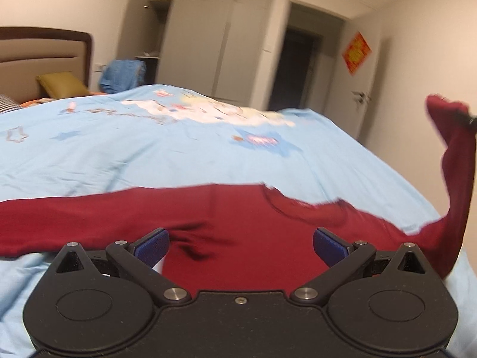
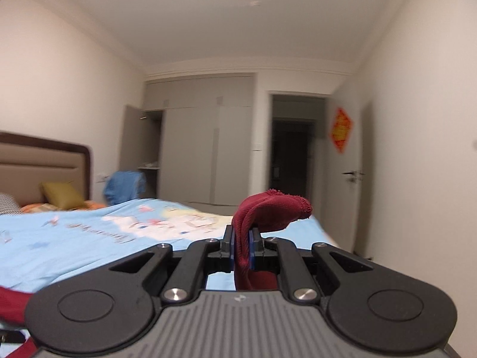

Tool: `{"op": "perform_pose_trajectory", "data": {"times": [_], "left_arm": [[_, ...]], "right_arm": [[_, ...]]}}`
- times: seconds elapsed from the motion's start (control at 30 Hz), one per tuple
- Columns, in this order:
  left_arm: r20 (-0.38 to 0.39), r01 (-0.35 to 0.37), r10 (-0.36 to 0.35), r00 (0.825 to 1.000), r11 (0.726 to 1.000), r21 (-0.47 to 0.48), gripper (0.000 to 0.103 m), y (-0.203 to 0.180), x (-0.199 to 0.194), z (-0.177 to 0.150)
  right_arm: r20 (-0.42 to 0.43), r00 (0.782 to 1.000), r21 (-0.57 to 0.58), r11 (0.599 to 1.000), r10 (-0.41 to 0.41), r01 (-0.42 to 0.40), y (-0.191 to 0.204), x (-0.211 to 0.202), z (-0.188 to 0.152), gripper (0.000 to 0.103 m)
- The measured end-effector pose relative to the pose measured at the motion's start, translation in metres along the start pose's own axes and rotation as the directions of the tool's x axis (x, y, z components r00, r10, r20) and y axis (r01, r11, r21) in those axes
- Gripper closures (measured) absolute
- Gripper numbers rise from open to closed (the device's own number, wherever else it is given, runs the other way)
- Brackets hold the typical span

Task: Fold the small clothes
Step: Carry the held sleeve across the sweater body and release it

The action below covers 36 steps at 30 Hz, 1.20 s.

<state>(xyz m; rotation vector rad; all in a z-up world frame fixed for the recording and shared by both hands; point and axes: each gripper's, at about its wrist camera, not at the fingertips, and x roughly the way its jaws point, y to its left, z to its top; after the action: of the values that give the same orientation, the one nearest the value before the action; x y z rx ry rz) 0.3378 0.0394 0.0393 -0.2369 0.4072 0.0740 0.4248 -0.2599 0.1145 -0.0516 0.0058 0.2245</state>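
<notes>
Right gripper, low centre of its frame, pinches a sleeve cuff of the red top, lifted off the bed. Left gripper is spread wide over the top's body, holding nothing. The knit looks light and limp; it will likely droop, so cuffs and hems seem the best holds.
</notes>
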Motion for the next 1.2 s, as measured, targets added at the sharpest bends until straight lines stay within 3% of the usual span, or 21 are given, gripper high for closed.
{"op": "perform_pose_trajectory", "data": {"times": [0.2, 0.37, 0.47, 0.57, 0.63, 0.7, 0.77, 0.8, 0.87, 0.93, 0.97, 1.07, 1.2], "left_arm": [[0.015, -0.071, 0.072, 0.997, 0.995, -0.067, 0.001, 0.048, -0.017, 0.004], [-0.006, -0.117, 0.117, 0.993, 0.989, -0.092, 0.001, 0.079, -0.024, -0.005], [-0.022, -0.132, 0.130, 0.991, 0.987, -0.096, 0.001, 0.089, -0.025, -0.012], [-0.033, -0.134, 0.132, 0.991, 0.986, -0.097, 0.001, 0.094, -0.024, -0.018], [-0.036, -0.132, 0.128, 0.991, 0.986, -0.102, 0.001, 0.095, -0.022, -0.020], [-0.035, -0.128, 0.125, 0.991, 0.986, -0.109, 0.001, 0.094, -0.021, -0.021], [-0.031, -0.117, 0.114, 0.993, 0.986, -0.119, 0.001, 0.091, -0.019, -0.021], [-0.029, -0.109, 0.106, 0.994, 0.986, -0.123, 0.001, 0.089, -0.017, -0.022], [-0.030, -0.094, 0.090, 0.995, 0.988, -0.126, 0.001, 0.085, -0.015, -0.022], [-0.035, -0.079, 0.076, 0.997, 0.990, -0.115, 0.001, 0.078, -0.010, -0.023], [-0.036, -0.074, 0.071, 0.997, 0.992, -0.106, 0.001, 0.074, -0.006, -0.023], [-0.052, -0.064, 0.060, 0.997, 0.995, -0.077, 0.001, 0.062, 0.013, -0.025], [-0.092, -0.064, 0.059, 0.994, 0.997, -0.045, 0.001, 0.045, 0.045, -0.034]], "right_arm": [[-0.103, 0.981, -0.215, 0.959, 0.164, -0.183, 0.131, 0.018, -0.023, 0.093], [-0.276, 0.933, -0.391, 0.859, 0.232, -0.329, 0.219, 0.020, -0.074, 0.093], [-0.364, 0.899, -0.513, 0.753, 0.244, -0.412, 0.256, 0.011, -0.113, 0.093], [-0.390, 0.887, -0.648, 0.611, 0.248, -0.455, 0.286, -0.017, -0.147, 0.092], [-0.395, 0.879, -0.707, 0.522, 0.266, -0.476, 0.286, -0.033, -0.167, 0.088], [-0.400, 0.868, -0.740, 0.455, 0.293, -0.495, 0.289, -0.047, -0.178, 0.085], [-0.398, 0.862, -0.759, 0.416, 0.314, -0.501, 0.289, -0.061, -0.186, 0.071], [-0.387, 0.865, -0.769, 0.405, 0.319, -0.494, 0.289, -0.068, -0.188, 0.069], [-0.381, 0.864, -0.767, 0.410, 0.329, -0.494, 0.282, -0.074, -0.186, 0.059], [-0.380, 0.862, -0.735, 0.456, 0.335, -0.501, 0.274, -0.076, -0.180, 0.045], [-0.380, 0.862, -0.709, 0.493, 0.336, -0.504, 0.266, -0.080, -0.174, 0.035], [-0.374, 0.872, -0.608, 0.627, 0.316, -0.488, 0.227, -0.081, -0.153, 0.020], [-0.383, 0.894, -0.441, 0.804, 0.233, -0.398, 0.162, -0.074, -0.134, 0.011]]}}
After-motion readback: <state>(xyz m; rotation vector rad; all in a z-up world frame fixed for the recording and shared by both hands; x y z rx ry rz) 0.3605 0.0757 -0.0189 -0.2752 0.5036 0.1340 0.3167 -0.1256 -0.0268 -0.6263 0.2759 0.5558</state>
